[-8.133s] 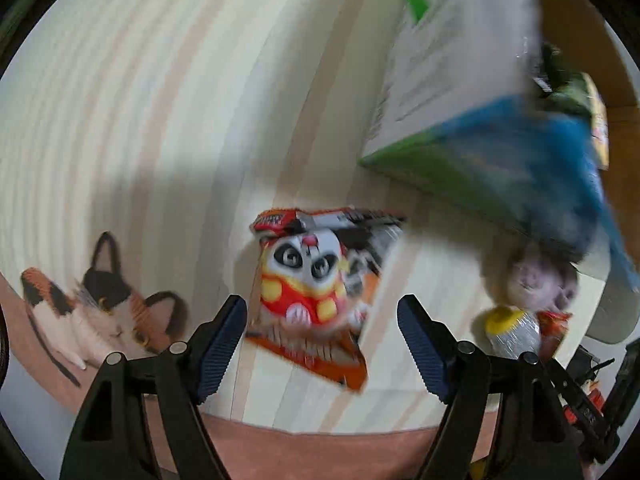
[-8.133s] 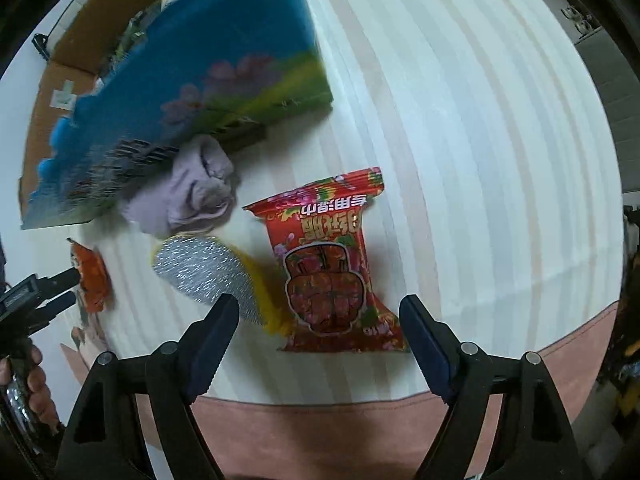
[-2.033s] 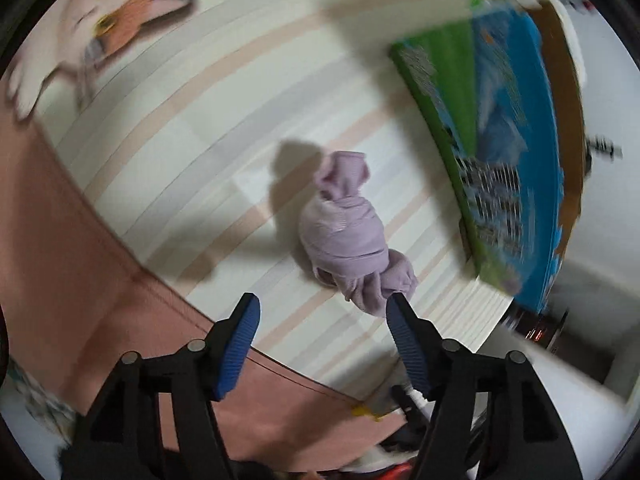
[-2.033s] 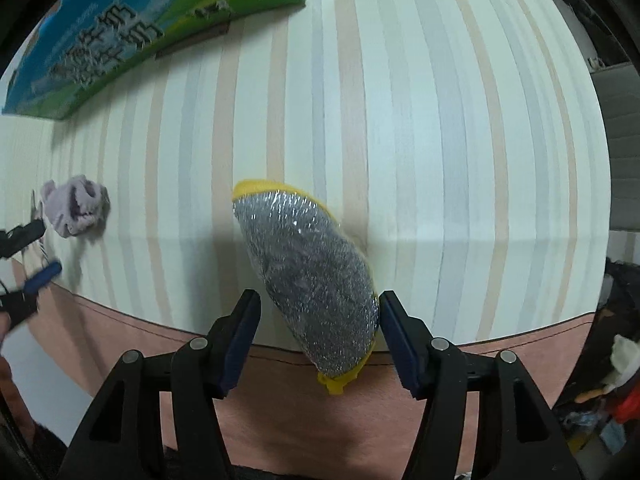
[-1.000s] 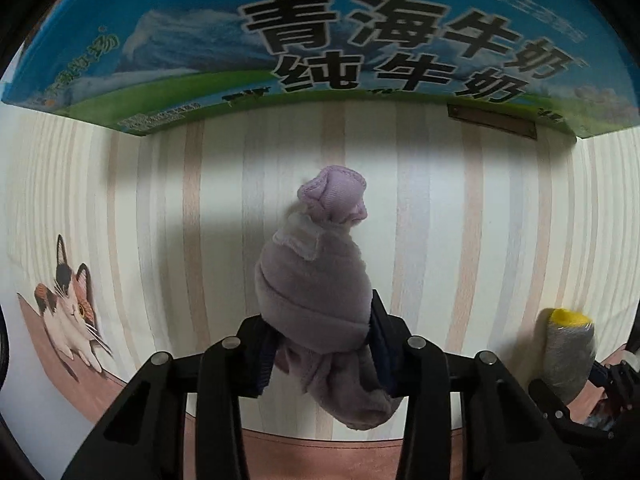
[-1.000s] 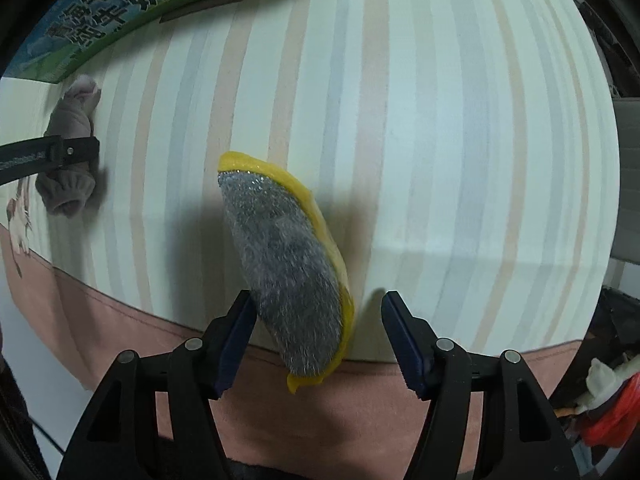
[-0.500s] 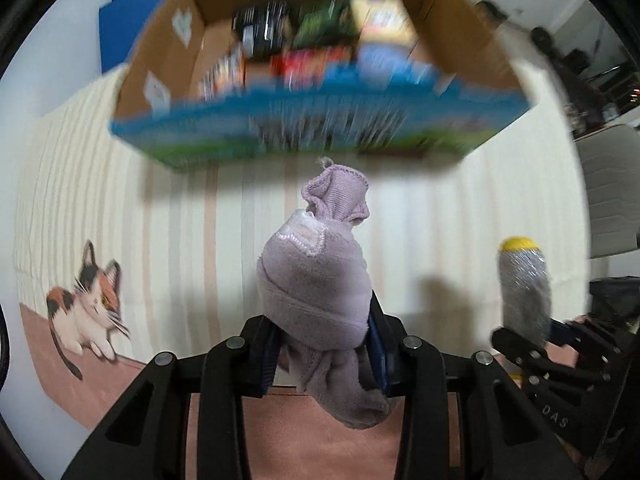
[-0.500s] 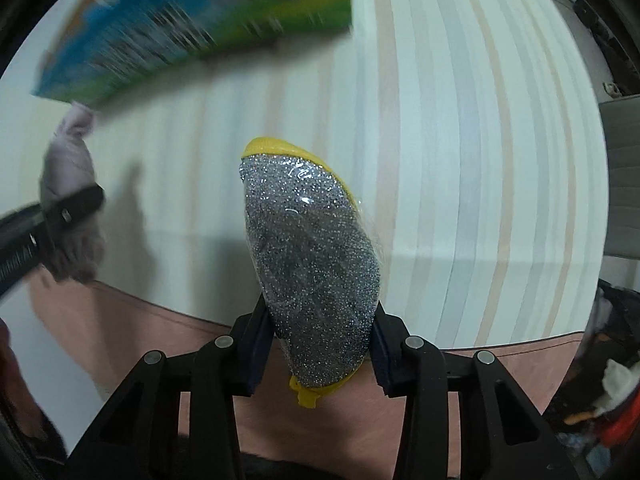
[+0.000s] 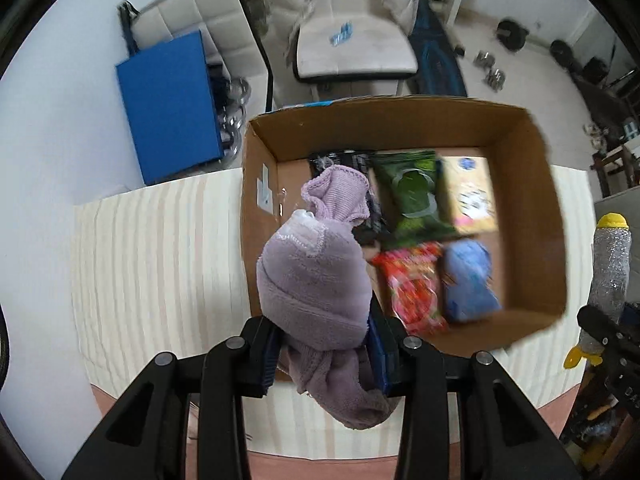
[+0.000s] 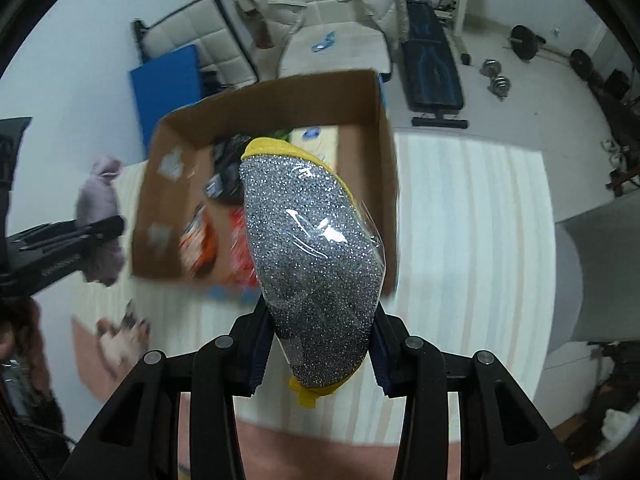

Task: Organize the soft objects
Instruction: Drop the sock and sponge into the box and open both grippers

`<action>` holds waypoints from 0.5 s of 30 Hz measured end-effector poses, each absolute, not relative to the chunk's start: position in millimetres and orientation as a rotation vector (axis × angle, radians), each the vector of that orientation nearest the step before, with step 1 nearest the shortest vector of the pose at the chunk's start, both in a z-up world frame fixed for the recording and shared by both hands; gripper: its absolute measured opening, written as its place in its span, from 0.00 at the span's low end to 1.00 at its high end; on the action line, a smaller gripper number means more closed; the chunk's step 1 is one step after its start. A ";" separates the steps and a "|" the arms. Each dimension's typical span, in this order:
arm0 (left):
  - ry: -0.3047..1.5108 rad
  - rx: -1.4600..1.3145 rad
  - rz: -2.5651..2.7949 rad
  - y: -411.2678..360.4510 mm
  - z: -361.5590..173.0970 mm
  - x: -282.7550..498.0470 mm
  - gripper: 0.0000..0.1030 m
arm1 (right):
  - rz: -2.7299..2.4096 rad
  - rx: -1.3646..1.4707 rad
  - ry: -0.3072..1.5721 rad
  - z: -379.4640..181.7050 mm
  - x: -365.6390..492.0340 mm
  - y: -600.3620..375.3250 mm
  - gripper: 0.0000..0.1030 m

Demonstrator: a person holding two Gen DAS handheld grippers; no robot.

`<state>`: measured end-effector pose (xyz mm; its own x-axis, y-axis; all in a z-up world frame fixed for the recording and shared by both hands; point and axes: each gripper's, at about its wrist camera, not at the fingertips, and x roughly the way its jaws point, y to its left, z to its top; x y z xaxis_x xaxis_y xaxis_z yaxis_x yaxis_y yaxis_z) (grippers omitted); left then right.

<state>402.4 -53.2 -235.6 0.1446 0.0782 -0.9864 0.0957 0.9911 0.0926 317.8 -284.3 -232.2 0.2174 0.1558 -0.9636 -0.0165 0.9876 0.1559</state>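
My left gripper (image 9: pixel 326 350) is shut on a rolled lilac sock (image 9: pixel 316 280) and holds it high above the near left edge of an open cardboard box (image 9: pixel 532 184). My right gripper (image 10: pixel 318 346) is shut on a silver glitter sponge with a yellow rim (image 10: pixel 312 248), held above the box (image 10: pixel 384 160) near its right wall. The sponge also shows at the right edge of the left wrist view (image 9: pixel 610 264), and the sock at the left of the right wrist view (image 10: pixel 98 208). Inside the box lie a green packet (image 9: pixel 412 196), a red packet (image 9: pixel 414 288) and a blue soft bundle (image 9: pixel 468 280).
The box stands on a striped tablecloth (image 9: pixel 160 256) with a pink border. Beyond the table are a blue panel (image 9: pixel 172 104), a white chair with a puffy coat (image 9: pixel 352 40) and a weight bench (image 10: pixel 432 76) with dumbbells on the floor.
Both grippers have risen with their loads and moved toward the box; I now look down into its open top. The sock and the sponge stay gripped.
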 end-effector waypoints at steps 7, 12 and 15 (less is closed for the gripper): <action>1.567 0.243 0.022 -47.7 -294.5 467.5 0.33 | 0.007 0.066 1.438 -286.4 394.8 -265.3 0.43; 1.640 0.323 0.062 -46.2 -330.2 483.2 0.35 | -0.044 0.077 1.477 -309.2 410.0 -260.6 0.44; 1.695 0.337 0.054 -45.7 -345.8 485.8 0.37 | -0.073 0.071 1.495 -320.0 418.3 -261.5 0.45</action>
<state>485.8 -45.7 -345.8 -0.1135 0.2524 -0.9610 0.1906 0.9548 0.2282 418.3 -261.5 -320.0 0.0744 -0.0049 -0.9972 0.0925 0.9957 0.0020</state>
